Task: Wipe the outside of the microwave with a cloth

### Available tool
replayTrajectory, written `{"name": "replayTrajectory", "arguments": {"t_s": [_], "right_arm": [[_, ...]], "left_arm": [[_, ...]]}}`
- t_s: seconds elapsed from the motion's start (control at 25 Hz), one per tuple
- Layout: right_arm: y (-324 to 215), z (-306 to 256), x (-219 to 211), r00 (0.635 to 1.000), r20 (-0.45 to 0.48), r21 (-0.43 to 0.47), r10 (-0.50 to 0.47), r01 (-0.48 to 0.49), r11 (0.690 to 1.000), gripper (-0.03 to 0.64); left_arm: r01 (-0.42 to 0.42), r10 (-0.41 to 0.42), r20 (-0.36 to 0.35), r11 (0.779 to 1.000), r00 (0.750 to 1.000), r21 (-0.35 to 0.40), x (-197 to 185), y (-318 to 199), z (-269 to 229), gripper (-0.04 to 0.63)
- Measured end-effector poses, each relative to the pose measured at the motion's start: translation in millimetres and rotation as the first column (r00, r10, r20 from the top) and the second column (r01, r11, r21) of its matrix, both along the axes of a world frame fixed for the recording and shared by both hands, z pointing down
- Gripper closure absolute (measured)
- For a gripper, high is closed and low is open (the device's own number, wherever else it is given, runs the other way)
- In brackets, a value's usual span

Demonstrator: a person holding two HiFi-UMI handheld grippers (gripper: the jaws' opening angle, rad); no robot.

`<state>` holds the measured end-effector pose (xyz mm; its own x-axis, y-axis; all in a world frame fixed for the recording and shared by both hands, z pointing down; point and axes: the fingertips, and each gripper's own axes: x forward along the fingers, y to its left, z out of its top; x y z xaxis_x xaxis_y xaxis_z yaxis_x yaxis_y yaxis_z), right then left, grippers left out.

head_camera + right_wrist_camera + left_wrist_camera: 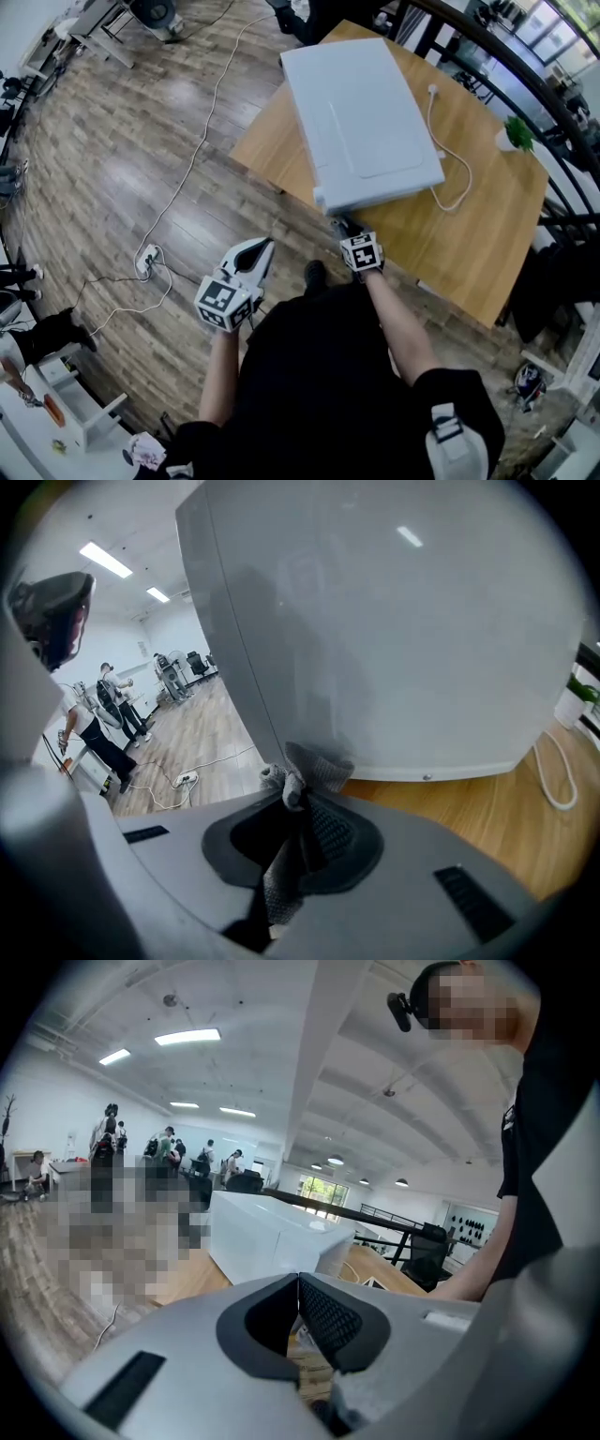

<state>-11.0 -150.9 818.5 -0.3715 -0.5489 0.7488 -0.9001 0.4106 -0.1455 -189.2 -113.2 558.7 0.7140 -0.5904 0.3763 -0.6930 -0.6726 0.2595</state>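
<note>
Fingers (330, 834) of right gripper (298, 803) pinch knitted cloth (314, 769) against smooth microwave (394, 621).

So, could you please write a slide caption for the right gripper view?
Right gripper, shut on a grey cloth, holds it at the lower corner of the white microwave.

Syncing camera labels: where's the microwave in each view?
Head view: microwave upper centre, seen from above, on the wooden table.
Left gripper view: white box left of centre, beyond the fingers.
Right gripper view: fills the upper frame, close up, just above the cloth.
Shared landmark: the wooden table under it shows in all three.
</note>
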Motion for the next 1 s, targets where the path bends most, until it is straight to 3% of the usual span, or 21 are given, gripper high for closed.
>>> {"name": "replayTrajectory", "arguments": {"t_s": [0.24,0.48,0.76,1.0], "right_arm": [[19.3,-18.5,46.9,0.996,-0.012,0.026,0.086,-0.086,0.996,0.586],[45.5,-36.7,124.5,0.986,-0.017,0.039,0.167,-0.167,0.985,0.586],[61.2,-73.4,165.4,0.990,-0.003,0.088,0.141,-0.140,0.986,0.586],[58.6,-116.5,199.8,0.996,0.002,0.194,0.084,-0.083,0.978,0.588]], "left_arm": [[-0.075,0.075,-0.027,0.997,0.997,0.001,28.0,-4.8,5.6,0.594],[-0.134,0.136,-0.044,0.990,0.990,0.030,75.6,-2.2,-1.7,0.592],[-0.125,0.126,-0.047,0.992,0.991,0.025,101.9,7.7,-5.2,0.594],[-0.114,0.115,-0.039,0.993,0.993,0.023,135.0,16.1,-11.4,0.592]]}}
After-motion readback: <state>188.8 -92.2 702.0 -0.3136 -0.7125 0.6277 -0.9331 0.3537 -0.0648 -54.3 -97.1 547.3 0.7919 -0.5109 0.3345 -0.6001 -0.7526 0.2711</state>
